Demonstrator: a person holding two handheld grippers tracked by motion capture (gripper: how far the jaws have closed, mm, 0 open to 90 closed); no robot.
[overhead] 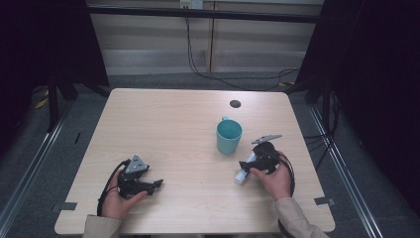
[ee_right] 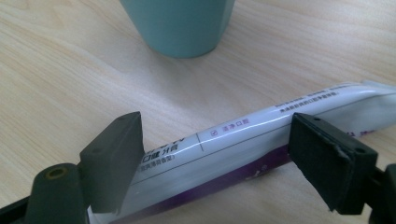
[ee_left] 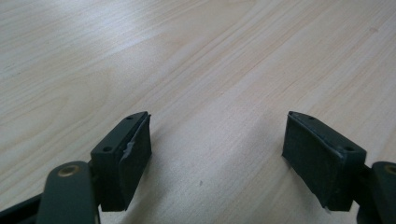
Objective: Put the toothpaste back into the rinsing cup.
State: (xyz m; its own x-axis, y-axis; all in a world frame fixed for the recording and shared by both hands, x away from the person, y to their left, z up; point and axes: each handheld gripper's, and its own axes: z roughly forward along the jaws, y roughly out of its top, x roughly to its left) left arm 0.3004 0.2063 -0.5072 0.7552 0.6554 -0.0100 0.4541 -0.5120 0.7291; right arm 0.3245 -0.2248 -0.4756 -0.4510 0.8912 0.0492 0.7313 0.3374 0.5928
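Straddling white tube [ee_right: 243,140], right gripper [ee_right: 215,158] jaws spread wide; left gripper [ee_left: 217,154] jaws spread, empty.

glossy plastic tube [ee_right: 243,140], matt wood table [ee_right: 70,70].

The high view is looking forward and down from above the person's side, taking in the whole table [overhead: 198,119] from a distance. The left gripper view is riding low and close over bare tabletop [ee_left: 196,56], facing along its own jaws. The right gripper view is sitting equally near the surface, facing a white tube [ee_right: 243,135] lying across its jaws and the teal cup [ee_right: 180,25] beyond. Both tube [overhead: 243,173] and cup [overhead: 229,136] are also appearing in the high view.
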